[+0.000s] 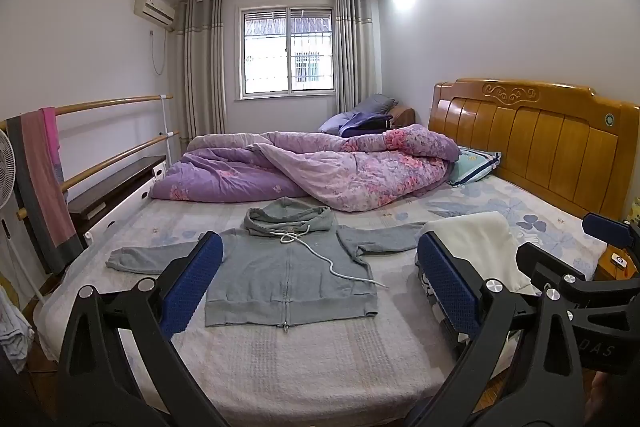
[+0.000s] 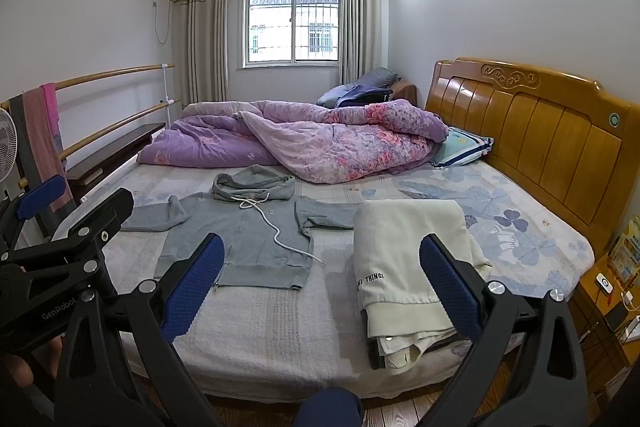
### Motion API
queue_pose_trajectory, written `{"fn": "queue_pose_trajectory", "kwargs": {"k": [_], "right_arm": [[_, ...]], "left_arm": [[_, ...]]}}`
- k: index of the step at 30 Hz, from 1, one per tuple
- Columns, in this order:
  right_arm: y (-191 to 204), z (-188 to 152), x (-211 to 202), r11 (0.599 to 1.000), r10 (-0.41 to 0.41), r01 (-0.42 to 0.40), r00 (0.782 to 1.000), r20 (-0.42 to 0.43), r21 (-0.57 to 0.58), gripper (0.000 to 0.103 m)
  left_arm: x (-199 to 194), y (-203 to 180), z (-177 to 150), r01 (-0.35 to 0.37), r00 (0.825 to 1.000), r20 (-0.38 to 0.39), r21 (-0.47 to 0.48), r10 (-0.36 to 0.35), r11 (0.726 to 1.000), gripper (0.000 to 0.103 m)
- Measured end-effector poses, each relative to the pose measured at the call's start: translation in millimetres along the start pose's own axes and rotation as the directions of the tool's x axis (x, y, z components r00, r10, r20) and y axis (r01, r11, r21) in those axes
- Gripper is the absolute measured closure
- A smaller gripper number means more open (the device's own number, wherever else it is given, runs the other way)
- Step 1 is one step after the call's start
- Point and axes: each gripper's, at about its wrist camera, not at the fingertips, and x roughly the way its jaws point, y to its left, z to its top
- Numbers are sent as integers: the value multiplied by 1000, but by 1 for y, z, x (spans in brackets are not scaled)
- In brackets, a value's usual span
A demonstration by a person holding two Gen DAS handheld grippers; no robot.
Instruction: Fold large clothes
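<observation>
A grey zip hoodie (image 1: 288, 267) lies flat on the bed, front up, sleeves spread, hood toward the quilt; it also shows in the right wrist view (image 2: 248, 239). A white drawstring (image 1: 320, 259) trails across its chest. A folded cream garment (image 2: 404, 259) sits on a stack at the bed's near right edge, also seen in the left wrist view (image 1: 476, 239). My left gripper (image 1: 320, 287) is open and empty, held back above the bed's near edge. My right gripper (image 2: 320, 287) is open and empty, to the right of the left one.
A crumpled purple floral quilt (image 1: 320, 167) fills the far half of the bed. A wooden headboard (image 1: 540, 143) and a pillow (image 1: 476, 163) stand at the right. A nightstand (image 2: 608, 303) holds small items. Wooden rails with a hung towel (image 1: 40, 179) and a fan are at the left.
</observation>
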Motion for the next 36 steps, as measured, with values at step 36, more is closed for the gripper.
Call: {"fn": "queue_pose_trajectory", "kwargs": {"k": [36], "right_arm": [[1, 1, -1, 1000, 0, 0, 1000, 3, -1, 8]], "left_arm": [[0, 0, 0, 0, 1000, -2, 2, 0, 1000, 5]]}}
